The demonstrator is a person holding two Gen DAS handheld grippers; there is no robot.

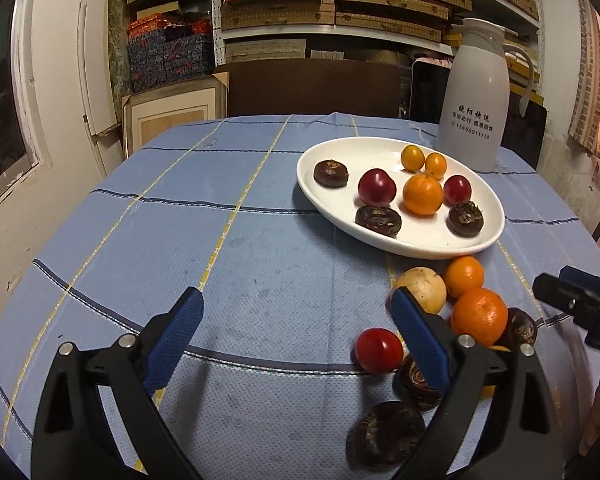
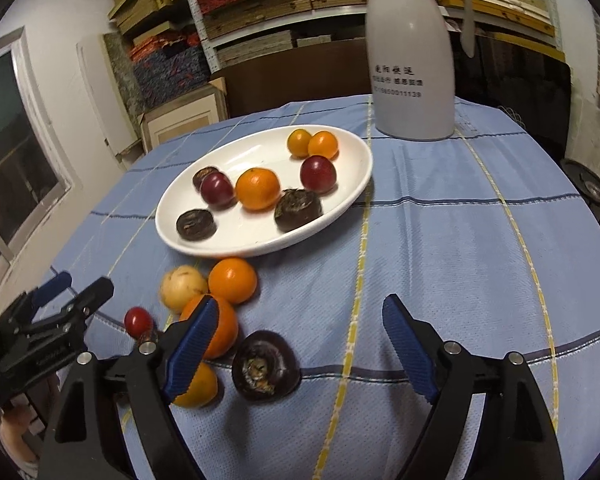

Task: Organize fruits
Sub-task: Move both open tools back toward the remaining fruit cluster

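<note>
A white oval plate (image 1: 340, 152) (image 2: 260, 148) holds several fruits: oranges, dark red plums and dark brown water chestnuts. Loose fruit lies on the cloth in front of it: a pale yellow fruit (image 1: 424, 286) (image 2: 180, 286), two oranges (image 1: 478, 316) (image 2: 232, 280), a red tomato (image 1: 378, 350) (image 2: 138, 320) and dark chestnuts (image 1: 384, 434) (image 2: 266, 366). My left gripper (image 1: 296, 308) is open and empty above the cloth, left of the loose fruit. My right gripper (image 2: 300, 316) is open and empty, with a chestnut between its fingers' span.
A white thermos jug (image 1: 474, 96) (image 2: 412, 48) stands behind the plate on the blue checked tablecloth (image 1: 220, 240) (image 2: 460, 240). Shelves of boxes and a dark chair back stand beyond the table's far edge.
</note>
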